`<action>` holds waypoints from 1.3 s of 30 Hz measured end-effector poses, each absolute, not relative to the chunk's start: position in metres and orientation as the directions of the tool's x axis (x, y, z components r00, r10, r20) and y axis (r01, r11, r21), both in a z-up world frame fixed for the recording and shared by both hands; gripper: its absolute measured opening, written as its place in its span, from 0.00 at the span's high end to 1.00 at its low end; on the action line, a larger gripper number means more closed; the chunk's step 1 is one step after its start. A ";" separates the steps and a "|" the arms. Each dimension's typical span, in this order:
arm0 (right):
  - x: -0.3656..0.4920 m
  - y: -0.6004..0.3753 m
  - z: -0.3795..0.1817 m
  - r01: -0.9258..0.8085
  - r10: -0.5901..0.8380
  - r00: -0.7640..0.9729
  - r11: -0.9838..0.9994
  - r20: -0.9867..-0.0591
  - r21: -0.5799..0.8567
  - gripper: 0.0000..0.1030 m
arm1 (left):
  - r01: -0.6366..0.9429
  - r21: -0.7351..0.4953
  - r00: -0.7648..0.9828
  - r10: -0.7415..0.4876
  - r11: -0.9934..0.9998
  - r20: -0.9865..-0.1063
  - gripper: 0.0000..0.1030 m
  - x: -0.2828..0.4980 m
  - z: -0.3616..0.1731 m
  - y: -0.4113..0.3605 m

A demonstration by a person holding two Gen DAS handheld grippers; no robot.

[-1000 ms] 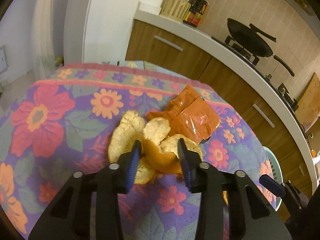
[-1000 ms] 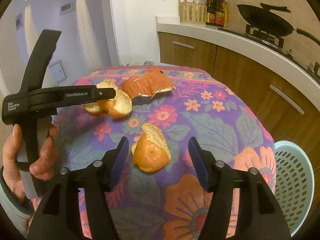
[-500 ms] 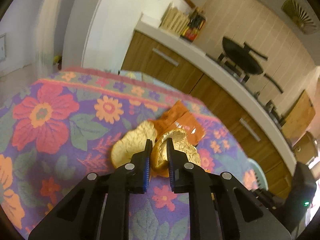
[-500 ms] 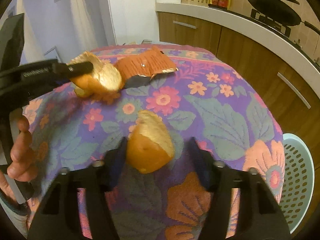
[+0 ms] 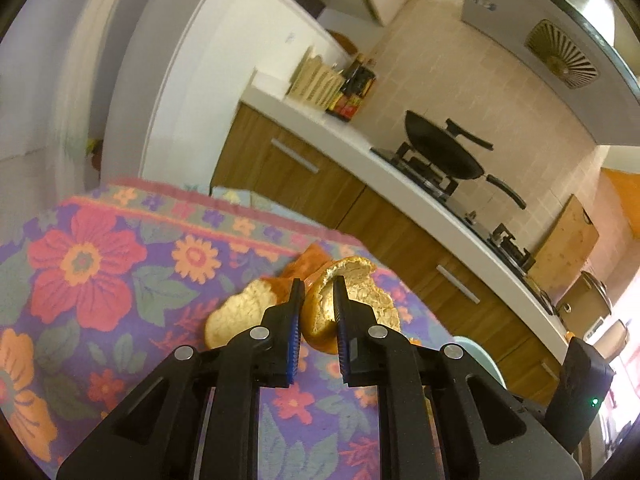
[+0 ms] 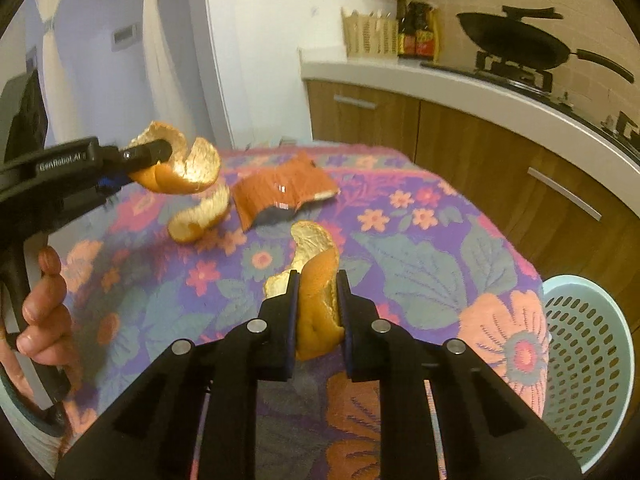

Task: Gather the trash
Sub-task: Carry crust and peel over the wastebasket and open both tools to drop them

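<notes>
The left gripper (image 5: pixel 316 304) has its jaws pinched narrow on a curled strip of orange peel (image 5: pixel 352 300), glossy orange outside and pale, pithy and pitted inside. The right wrist view shows this same peel (image 6: pixel 188 176) hanging clear of the table in a loose spiral, its lower curl dangling over the cloth; the left wrist view hides that spiral behind the black plastic fingers (image 5: pixel 294 320) with their blue ribbed pads.

The right gripper (image 6: pixel 318 304) clamps a second, thicker peel piece (image 6: pixel 316 280) between narrow jaws, its torn pale edge rising above the fingertips.

A crumpled orange foil wrapper (image 6: pixel 280 190), shiny with a silver underside, lies on the table (image 6: pixel 420 248) beyond both peels. The tablecloth is a woven purple fabric printed with red, orange and pink flowers and green leaves.

Only the right wrist view shows the round, pale blue plastic basket (image 6: pixel 584 364), perforated with small holes, standing low beside the table's right edge, and the bare hand (image 6: pixel 44 312) gripping the left tool's handle. Raised lettering on the left tool's arm reads "GenRobot.AI". Labels on the dark bottles (image 6: pixel 418 38) on the counter are too blurred to read.
</notes>
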State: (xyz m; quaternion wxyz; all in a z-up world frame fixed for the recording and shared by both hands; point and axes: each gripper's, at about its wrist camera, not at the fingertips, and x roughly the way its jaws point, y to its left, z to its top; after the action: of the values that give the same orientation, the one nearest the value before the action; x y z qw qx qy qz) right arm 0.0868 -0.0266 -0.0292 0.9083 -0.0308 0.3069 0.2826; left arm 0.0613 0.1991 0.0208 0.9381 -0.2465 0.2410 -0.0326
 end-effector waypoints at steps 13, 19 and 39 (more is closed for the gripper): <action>0.083 -0.066 -0.017 -0.509 0.571 0.679 0.819 -0.460 0.265 0.86 | 0.026 -0.425 0.913 -0.195 0.905 -0.358 0.87 0.033 0.080 0.167; 0.081 -0.119 -0.016 -0.435 0.530 0.732 0.847 -0.429 0.305 0.86 | 0.080 -0.385 0.895 -0.236 0.919 -0.378 0.87 0.040 0.083 0.127; 0.105 -0.335 -0.097 -0.012 0.290 0.751 0.904 -0.594 0.427 0.86 | 0.353 -0.332 0.595 -0.484 0.875 -0.641 0.87 0.140 -0.017 -0.123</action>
State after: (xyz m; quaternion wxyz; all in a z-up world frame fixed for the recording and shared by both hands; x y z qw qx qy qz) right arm 0.1045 -0.3352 -0.0968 0.9133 0.2028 0.3434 0.0827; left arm 0.1404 -0.1227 -0.0165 0.8890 -0.0854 0.3834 -0.2353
